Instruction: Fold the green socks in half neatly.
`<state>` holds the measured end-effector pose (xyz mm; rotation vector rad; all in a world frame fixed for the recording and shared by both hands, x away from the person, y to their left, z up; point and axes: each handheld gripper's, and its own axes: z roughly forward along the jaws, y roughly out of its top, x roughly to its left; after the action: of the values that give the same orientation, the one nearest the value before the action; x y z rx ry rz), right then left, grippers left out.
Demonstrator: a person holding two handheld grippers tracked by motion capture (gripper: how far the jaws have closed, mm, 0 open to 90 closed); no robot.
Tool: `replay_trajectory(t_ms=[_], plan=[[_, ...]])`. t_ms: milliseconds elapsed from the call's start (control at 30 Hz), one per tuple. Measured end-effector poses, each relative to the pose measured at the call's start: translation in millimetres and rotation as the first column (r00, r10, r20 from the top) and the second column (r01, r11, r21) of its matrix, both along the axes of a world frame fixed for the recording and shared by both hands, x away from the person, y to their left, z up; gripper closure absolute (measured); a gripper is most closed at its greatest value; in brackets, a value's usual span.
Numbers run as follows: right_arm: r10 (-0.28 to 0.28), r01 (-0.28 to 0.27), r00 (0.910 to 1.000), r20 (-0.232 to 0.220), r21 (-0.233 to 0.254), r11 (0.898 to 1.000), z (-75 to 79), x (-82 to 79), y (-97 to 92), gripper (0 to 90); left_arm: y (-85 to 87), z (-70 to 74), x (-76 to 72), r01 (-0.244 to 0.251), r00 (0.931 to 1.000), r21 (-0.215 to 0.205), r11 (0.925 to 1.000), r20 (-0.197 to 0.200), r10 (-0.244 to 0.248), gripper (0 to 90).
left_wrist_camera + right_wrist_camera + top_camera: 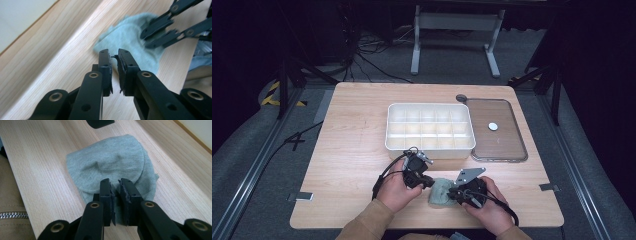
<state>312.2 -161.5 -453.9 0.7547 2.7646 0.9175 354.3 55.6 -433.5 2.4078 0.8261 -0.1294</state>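
Working on the pale wooden counter (pixel 352 150), near its front edge, with the white plastic box of many small compartments (pixel 430 148) just behind and the flat brown see-through tray (pixel 497 110) to its right. Neither in the way, so no need to shift either.

Between the two hands, flat on the wood: the small grey-green knitted cloth (pixel 112 162), folded into a rounded bundle with one raised crease in the middle (a sock, by the look of it). Judged as a folding or tidying step, with the bundle about to be handled from both sides.

Right tongs (pixel 115 182) down at the near hem, drawn almost together with a thin slit between the pads. Hard to tell whether fabric is actually nipped or merely lies under the tips, so best to check the bite before pulling. Left tongs (pixel 113 53) a little apart with nothing between them, over bare wood just beside the cloth's edge.

To do it well:
- anchor the hem firmly with the right tongs
- bring the left tongs low and level onto the opposite edge
- take all layers at once, not just the top one
- lift gently, so the fold does not spring open
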Motion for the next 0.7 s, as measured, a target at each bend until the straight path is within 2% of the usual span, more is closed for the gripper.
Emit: replay_trajectory(t_ms=[233,333,400,433,700], plan=[[0.008,-0.008,0.9999,-0.014,0.016,1.0,0.7,2.4,-2.3,81.8,0.4,-4.2,-1.2,0.02,0.9998,0.021,0.9996,-0.003,-0.02,76.9],[-0.017,0.016,0.9998,0.011,0.048,0.999,8.5,2.3,-9.1,85.6,0.2,-5.5,-1.4,0.023,0.9997,0.035,0.9991,0.004,-0.023,75.4],[-0.047,0.045,0.9988,0.017,0.087,0.995,15.7,2.9,-15.9,87.2,-0.3,-6.5,-1.8,0.029,0.9996,0.042,0.9987,0.0,-0.029,75.8],[-0.051,0.05,0.9985,0.018,0.086,0.995,16.1,3.0,-16.4,87.7,-0.4,-7.0,-1.7,0.031,0.9995,0.046,0.9984,-0.001,-0.031,76.0],[-0.035,0.035,0.9994,-0.002,0.107,0.994,12.7,-1.3,-5.3,89.3,0.4,-11.5,-1.7,0.04,0.999,0.055,0.9977,-0.023,-0.039,75.2]])
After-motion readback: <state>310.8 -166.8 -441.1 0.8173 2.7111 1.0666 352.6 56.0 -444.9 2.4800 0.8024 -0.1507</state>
